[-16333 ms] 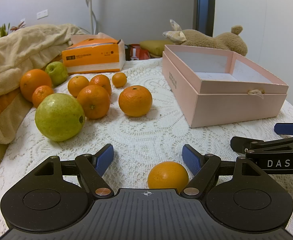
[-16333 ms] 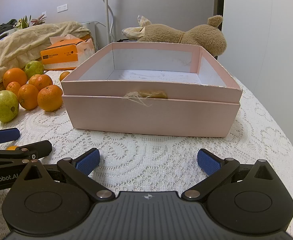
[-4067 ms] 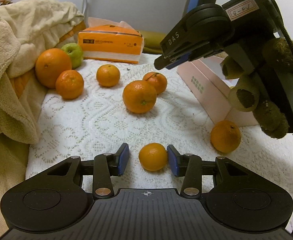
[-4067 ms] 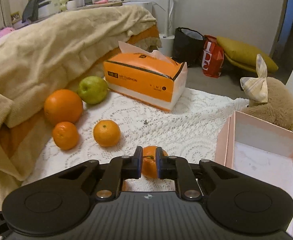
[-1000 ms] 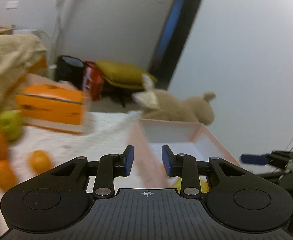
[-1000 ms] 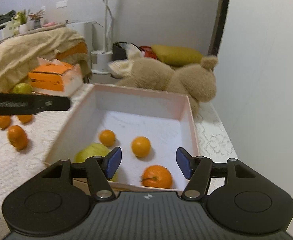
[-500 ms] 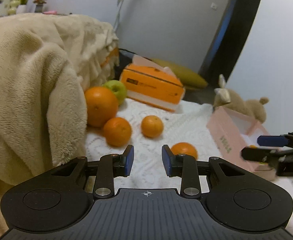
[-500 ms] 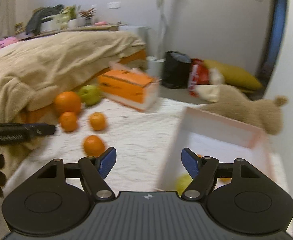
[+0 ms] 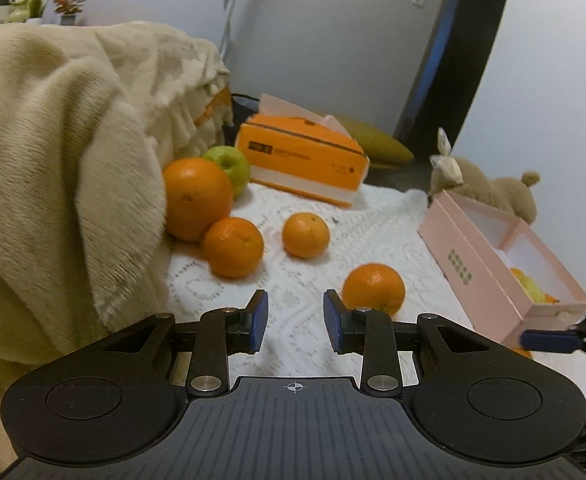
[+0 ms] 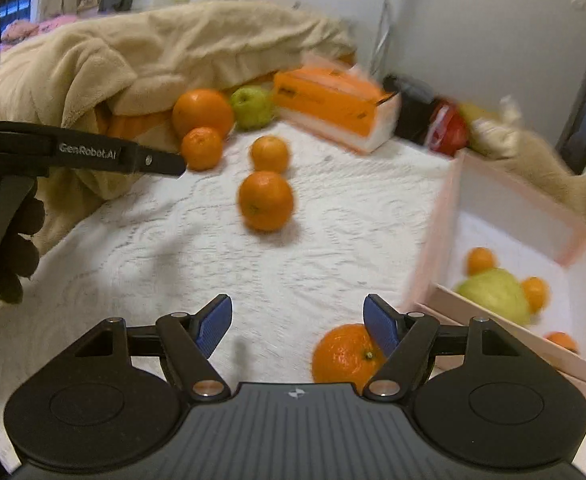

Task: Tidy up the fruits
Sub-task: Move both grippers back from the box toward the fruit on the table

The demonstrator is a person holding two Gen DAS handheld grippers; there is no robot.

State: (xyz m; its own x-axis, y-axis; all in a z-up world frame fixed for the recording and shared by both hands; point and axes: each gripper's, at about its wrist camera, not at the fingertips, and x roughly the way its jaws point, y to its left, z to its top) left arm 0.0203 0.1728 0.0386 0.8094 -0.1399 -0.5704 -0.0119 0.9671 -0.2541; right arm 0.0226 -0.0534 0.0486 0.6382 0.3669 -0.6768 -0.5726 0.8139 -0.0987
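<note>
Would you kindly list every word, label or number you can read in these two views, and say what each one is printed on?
"GenRobot.AI": white lettering on the side of the left gripper, seen from the right wrist view.
Tissue box: dark print on its orange side, too blurred to read in either view.
Pink box: a small block of dark marks on its outer wall, too small to read.
No other text can be read.

box (image 10: 493,208): 0→about 4 fruits | both grippers' jaws now over cloth (image 9: 373,224)
</note>
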